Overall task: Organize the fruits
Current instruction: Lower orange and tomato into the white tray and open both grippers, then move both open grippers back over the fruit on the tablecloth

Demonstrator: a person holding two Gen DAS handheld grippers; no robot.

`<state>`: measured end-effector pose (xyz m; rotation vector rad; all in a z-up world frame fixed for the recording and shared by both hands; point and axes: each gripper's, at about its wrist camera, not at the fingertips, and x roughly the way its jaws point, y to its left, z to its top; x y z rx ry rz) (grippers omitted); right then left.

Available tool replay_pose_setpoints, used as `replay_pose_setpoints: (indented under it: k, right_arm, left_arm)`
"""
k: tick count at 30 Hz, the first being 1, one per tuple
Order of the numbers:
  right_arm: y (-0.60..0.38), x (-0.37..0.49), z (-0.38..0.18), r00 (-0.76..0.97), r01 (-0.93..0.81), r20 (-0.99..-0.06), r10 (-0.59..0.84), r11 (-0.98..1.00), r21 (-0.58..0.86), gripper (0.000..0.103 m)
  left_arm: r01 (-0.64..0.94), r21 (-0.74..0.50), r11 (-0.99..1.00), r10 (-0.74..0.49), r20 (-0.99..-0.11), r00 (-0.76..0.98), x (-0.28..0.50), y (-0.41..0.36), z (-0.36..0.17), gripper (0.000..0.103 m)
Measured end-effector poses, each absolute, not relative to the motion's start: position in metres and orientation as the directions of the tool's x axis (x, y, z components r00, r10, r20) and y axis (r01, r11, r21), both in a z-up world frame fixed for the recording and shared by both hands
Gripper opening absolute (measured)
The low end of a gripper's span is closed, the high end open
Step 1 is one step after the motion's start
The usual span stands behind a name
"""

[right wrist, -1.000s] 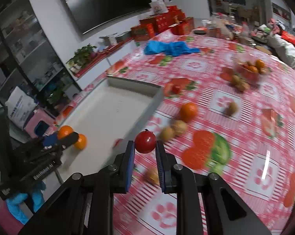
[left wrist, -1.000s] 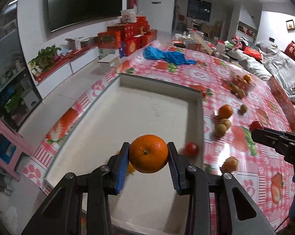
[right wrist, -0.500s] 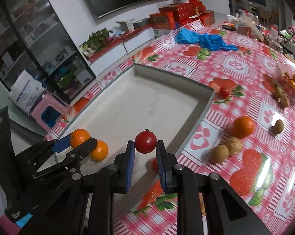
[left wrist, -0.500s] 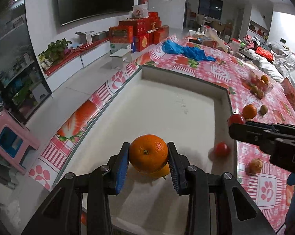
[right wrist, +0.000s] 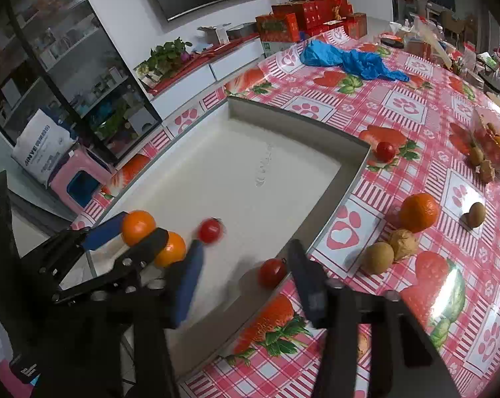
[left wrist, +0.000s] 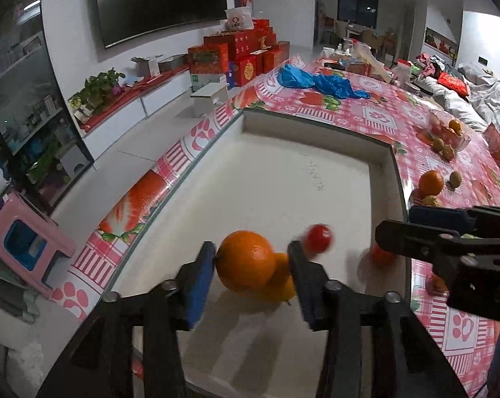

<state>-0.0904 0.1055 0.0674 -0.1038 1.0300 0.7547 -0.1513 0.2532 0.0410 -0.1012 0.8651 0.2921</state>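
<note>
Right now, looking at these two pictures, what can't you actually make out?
- Small red fruit over the tray: motion-blurred in both views, so airborne or landed is unclear.
- Second orange, left view: mostly hidden behind the front orange.
- Clear box of fruit, right view: too small and distorted to count its contents.
- Lower table, both views: blocked by the opening jaws' black frames.
</note>
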Motion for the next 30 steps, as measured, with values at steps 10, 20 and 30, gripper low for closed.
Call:
replay_pose_setpoints:
  k: [10,20,30]
  right_arm:
    - [0.081,-0.087,0.074,0.305,-0.579,-0.791,0.531,0.763,0.289,0.081]
    - [0.017,-0.078,0.069,0.368,-0.474,-0.788,0.494,0.829,0.298,0.103]
    - [-0.085,-0.064,0.049,0.428,-0.279,-0.825,0.368,0.922,0.267,0.103]
  left_arm:
    - [-0.299,0.044,0.953,0.224,-0.767,0.601,-0.15,0.246,0.045,0.079]
    - [-0.274,0.059,0.96,0.218,-0.772,0.597,-0.149,0.228,0.056,0.079]
    - [-0.155,0.053,0.986,0.138,-0.777,0.614,-0.14,0.172,0.068,0.079]
